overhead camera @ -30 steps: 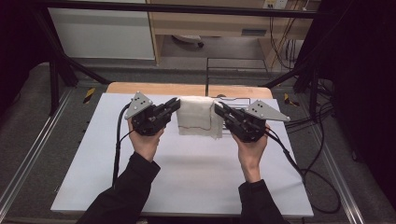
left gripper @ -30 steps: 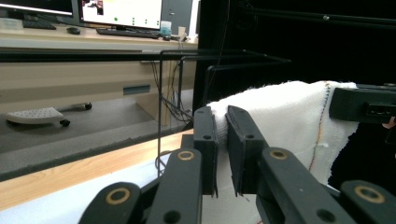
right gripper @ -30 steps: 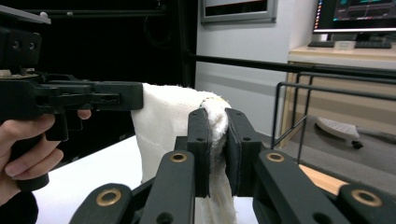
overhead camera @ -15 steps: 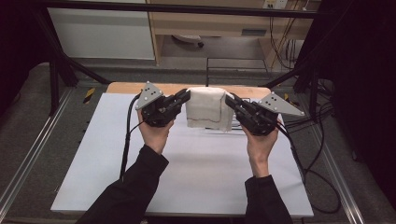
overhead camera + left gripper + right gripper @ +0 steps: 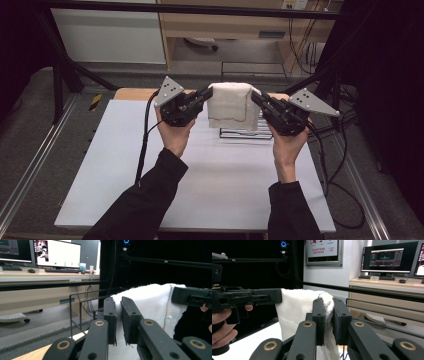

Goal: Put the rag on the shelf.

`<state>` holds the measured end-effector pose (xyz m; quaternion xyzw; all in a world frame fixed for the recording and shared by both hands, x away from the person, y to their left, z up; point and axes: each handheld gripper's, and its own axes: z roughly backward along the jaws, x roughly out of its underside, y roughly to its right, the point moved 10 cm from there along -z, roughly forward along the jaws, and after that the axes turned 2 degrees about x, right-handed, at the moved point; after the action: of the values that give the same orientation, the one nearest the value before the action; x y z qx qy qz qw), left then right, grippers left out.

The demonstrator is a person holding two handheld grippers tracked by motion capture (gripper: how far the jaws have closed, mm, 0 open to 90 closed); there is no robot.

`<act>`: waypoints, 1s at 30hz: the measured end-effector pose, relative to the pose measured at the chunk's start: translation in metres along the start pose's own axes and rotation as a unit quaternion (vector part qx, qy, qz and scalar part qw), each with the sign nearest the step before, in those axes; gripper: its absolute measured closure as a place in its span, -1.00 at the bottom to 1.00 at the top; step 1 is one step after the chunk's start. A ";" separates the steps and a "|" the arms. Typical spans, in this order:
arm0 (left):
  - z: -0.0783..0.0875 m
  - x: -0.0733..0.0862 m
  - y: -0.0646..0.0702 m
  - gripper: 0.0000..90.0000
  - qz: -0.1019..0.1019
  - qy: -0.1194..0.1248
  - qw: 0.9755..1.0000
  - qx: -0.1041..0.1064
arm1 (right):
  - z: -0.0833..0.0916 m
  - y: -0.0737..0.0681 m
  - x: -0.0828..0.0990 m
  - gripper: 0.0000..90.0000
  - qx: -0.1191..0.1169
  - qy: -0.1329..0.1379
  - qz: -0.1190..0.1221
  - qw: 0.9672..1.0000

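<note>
Left gripper (image 5: 204, 95) and right gripper (image 5: 257, 98) each pinch an upper corner of a folded white towel (image 5: 231, 105), held above the wire rack (image 5: 240, 134).

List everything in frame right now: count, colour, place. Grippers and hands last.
towel: 1, white, folded, held up over the far middle of the table between the two grippers
wire rack: 1, black, on the table under and behind the towel
table: 1, white top with a wooden far edge
monitors: several, lit, on a desk in the background
keyboard: 1, black, on that desk
left gripper: 1, black, jaws shut on the towel's left top corner
right gripper: 1, black, jaws shut on the towel's right top corner
hands: 2, dark sleeves, coming in from the near edge, one on each gripper
</note>
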<state>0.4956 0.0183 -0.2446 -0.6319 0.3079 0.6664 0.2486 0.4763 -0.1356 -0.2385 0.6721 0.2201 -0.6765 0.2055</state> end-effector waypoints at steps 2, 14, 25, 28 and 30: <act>-0.003 -0.003 0.002 0.83 -0.002 0.001 1.000 0.000 | 0.000 0.004 -0.003 0.81 0.004 0.001 0.001 1.000; -0.021 -0.022 0.007 0.83 -0.009 0.011 1.000 0.002 | 0.002 0.021 -0.021 0.81 0.019 0.016 0.001 1.000; -0.031 -0.039 0.010 0.83 -0.011 0.021 1.000 0.003 | 0.001 0.031 -0.037 0.81 0.027 0.025 0.001 0.999; -0.034 -0.043 0.011 0.83 -0.010 0.022 1.000 0.002 | 0.001 0.034 -0.040 0.81 0.031 0.027 0.000 0.999; -0.037 -0.045 0.011 0.83 -0.014 0.021 1.000 0.002 | 0.000 0.037 -0.043 0.81 0.034 0.028 0.001 0.999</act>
<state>0.5165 -0.0131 -0.1987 -0.6491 0.3059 0.6490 0.2528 0.4976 -0.1666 -0.1967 0.6974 0.2022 -0.6644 0.1770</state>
